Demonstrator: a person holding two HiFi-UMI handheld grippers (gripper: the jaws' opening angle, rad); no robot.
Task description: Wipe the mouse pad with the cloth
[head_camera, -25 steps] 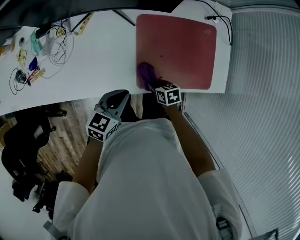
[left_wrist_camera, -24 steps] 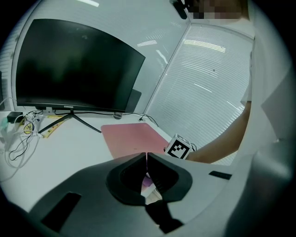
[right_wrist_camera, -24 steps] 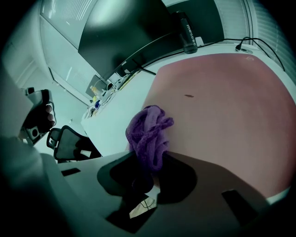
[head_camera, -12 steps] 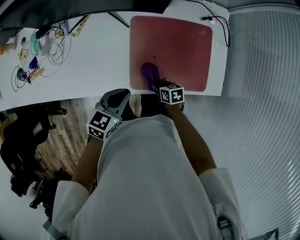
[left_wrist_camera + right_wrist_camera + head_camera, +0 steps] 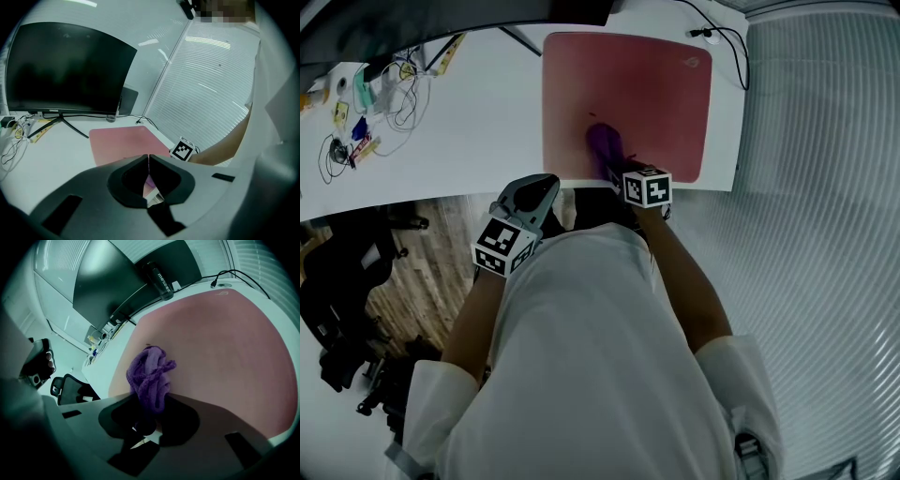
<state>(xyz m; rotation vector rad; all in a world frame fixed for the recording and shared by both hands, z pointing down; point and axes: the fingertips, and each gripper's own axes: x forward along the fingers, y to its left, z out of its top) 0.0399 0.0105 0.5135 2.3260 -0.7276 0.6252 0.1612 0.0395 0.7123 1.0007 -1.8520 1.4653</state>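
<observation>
So, mid-wipe: the right hand-held gripper (image 5: 149, 416) is clamped on the cloth (image 5: 151, 376), bunched on the pad (image 5: 220, 343) just ahead of it. The left hand-held gripper (image 5: 148, 164) is closed and empty. Next, I'd guess, sweep farther ahead.

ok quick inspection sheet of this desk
surface: white desk, red mouse pad at its right end.
job's things: purple cloth bunched on the pad's near part.
clutter: small items at the far left.
grippers: right gripper shut on the cloth; left gripper shut, empty.
cables: white cable in the clutter; black cable at the pad's far corner.
surroundings: monitor behind, office chair left, blinds right.
</observation>
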